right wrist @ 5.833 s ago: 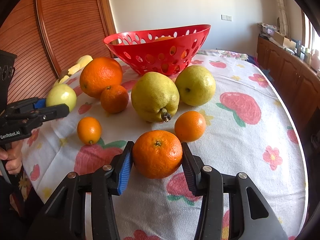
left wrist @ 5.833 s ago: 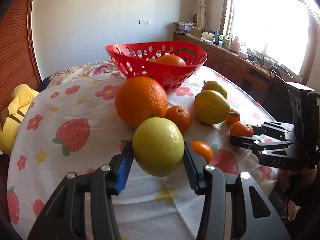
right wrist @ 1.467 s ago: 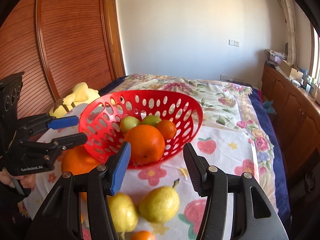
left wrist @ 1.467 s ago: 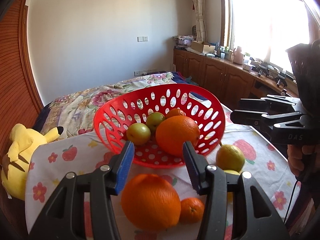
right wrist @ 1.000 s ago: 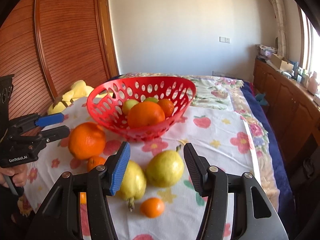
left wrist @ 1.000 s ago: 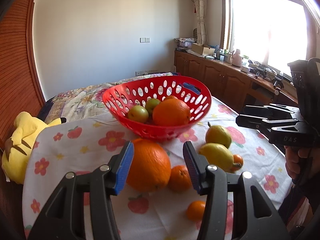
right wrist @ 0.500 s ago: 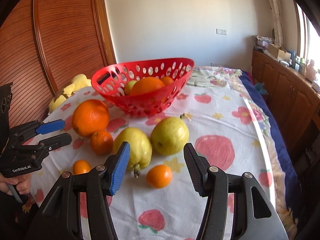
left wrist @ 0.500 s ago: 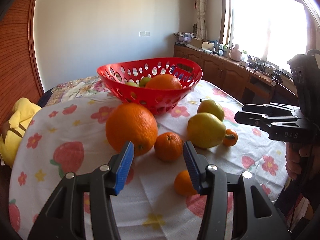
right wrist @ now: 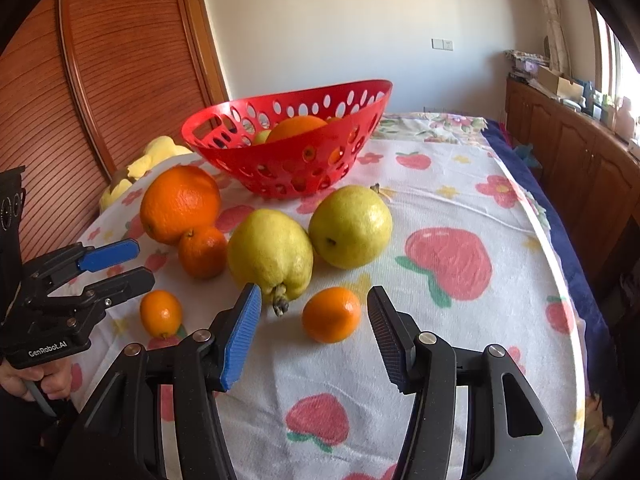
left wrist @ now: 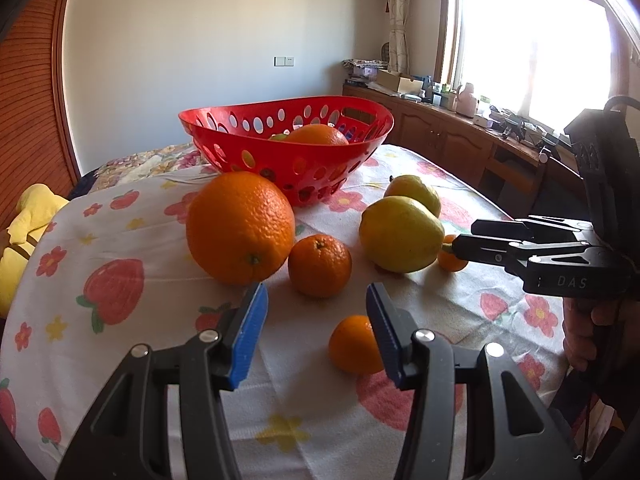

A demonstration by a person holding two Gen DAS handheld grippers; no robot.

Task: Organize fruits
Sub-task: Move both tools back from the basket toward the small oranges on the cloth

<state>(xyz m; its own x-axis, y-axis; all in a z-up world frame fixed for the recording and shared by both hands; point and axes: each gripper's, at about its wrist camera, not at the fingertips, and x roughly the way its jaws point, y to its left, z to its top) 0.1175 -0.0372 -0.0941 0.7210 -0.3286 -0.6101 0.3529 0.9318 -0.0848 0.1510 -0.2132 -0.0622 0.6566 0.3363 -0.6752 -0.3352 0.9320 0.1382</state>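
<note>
Seven fruits are found loose on the surface (right wrist: 460, 352), which is covered by a cloth printed with strawberries and flowers. A small mandarin (right wrist: 331, 314) lies nearest the right tongs (right wrist: 314, 336), in line with the gap between the fingers but beyond their tips and untouched. A second small mandarin (left wrist: 354, 344) lies at the near side by the left tongs (left wrist: 316, 332), partly hidden behind the right-hand finger; contact cannot be judged. A medium mandarin (left wrist: 319, 265) is seen farther off, just beside a large orange (left wrist: 240, 227) to its left. Two yellow pears are noted: a long pear (right wrist: 270, 256) with its stem end toward the near side, and a rounder pear (right wrist: 350, 226) just to its right. The seventh, a small mandarin (right wrist: 161, 313), lies at the near left of the right wrist view.

A red perforated basket (right wrist: 288, 136) stands at the far side of the group. An orange and a greenish fruit are visible inside it above the rim.

Both tongs are recorded as parted to a moderate width, with nothing held. Each is gripped by a hand (right wrist: 36, 380) at the frame edge.

A yellow plush toy (left wrist: 28, 232) is seen off the far left edge of the surface.
</note>
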